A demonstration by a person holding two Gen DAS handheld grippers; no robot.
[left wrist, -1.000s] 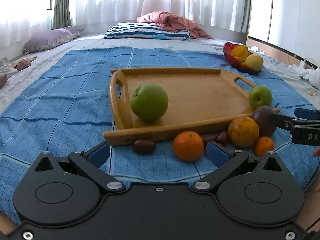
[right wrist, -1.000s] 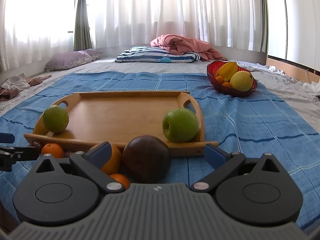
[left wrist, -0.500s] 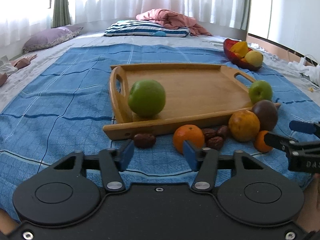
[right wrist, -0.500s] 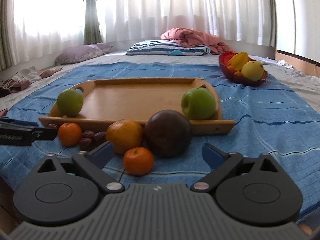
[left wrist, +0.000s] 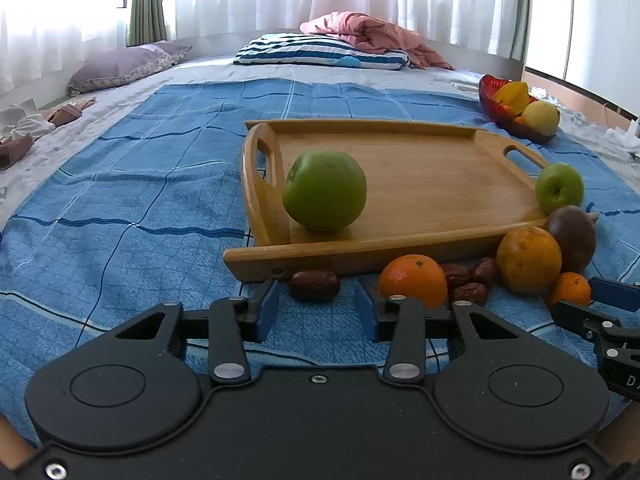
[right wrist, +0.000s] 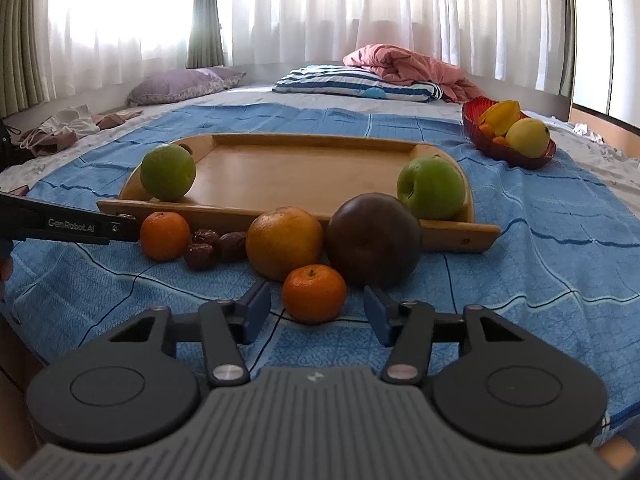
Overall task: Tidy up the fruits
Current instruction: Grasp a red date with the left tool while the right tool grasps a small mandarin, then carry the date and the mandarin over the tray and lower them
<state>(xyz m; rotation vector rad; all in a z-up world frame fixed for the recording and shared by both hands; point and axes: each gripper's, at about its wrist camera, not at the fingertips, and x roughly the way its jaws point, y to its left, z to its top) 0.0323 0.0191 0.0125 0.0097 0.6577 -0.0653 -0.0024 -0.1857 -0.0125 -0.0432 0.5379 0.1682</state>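
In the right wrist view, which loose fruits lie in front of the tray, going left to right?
Left mandarin → dates → big orange → small mandarin → dark brown fruit.

A wooden tray [right wrist: 300, 168] with cut-out handles sits flat on the blue blanket, holding one green apple [left wrist: 324, 190] at its left end and a second green apple [right wrist: 431, 188] at its right end. Along its near edge, on the blanket, lie an orange [right wrist: 165, 235], a few wrinkled brown dates [right wrist: 216, 244], a larger yellow-orange fruit [right wrist: 284, 242], a dark brown round fruit [right wrist: 374, 240] and a small mandarin [right wrist: 314, 293], all clustered close together.
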